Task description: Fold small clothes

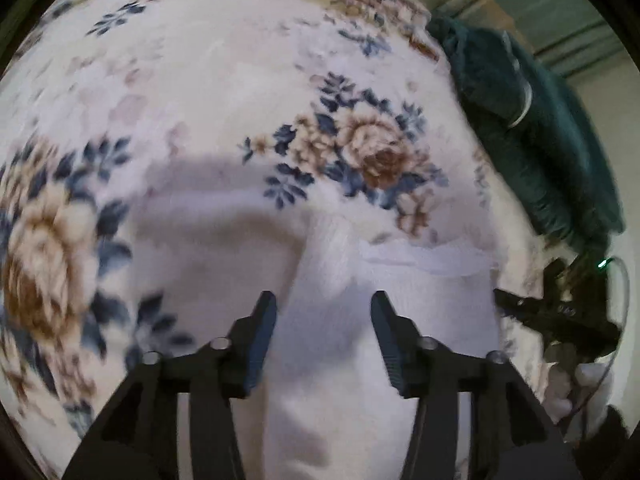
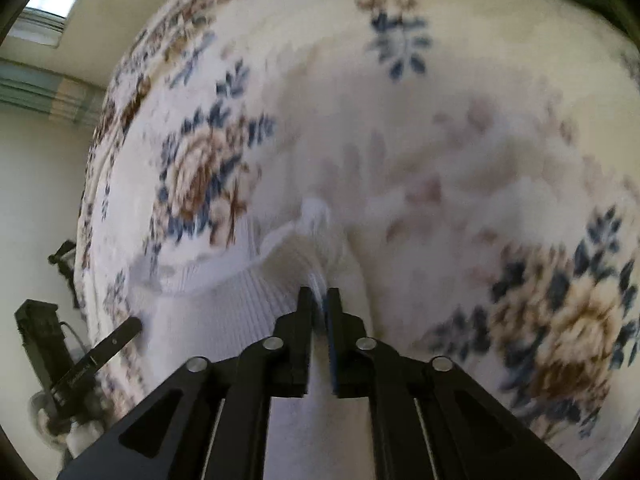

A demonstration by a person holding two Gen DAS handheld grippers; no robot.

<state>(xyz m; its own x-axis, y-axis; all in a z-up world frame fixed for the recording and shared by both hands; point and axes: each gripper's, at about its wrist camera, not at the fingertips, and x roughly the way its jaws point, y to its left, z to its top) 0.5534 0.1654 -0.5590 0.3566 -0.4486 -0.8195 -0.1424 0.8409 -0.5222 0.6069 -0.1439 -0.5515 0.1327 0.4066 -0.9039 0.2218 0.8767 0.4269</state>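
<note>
the right hand-held gripper (image 2: 319, 300) is clamped on a white garment (image 2: 224, 292); the left hand-held gripper (image 1: 324, 304) is spread apart over it. floral blanket (image 1: 240, 80) beneath, dark green cloth (image 1: 532, 128) far right.

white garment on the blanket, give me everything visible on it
The white garment looks like a ribbed knit, plain, no print, with a banded edge. It lies rumpled on the floral blanket. The right gripper is shut on a bunched-up fold of it, lifting a small peak. The left gripper is open, its fingers straddling the cloth. Garment type unclear.
</note>
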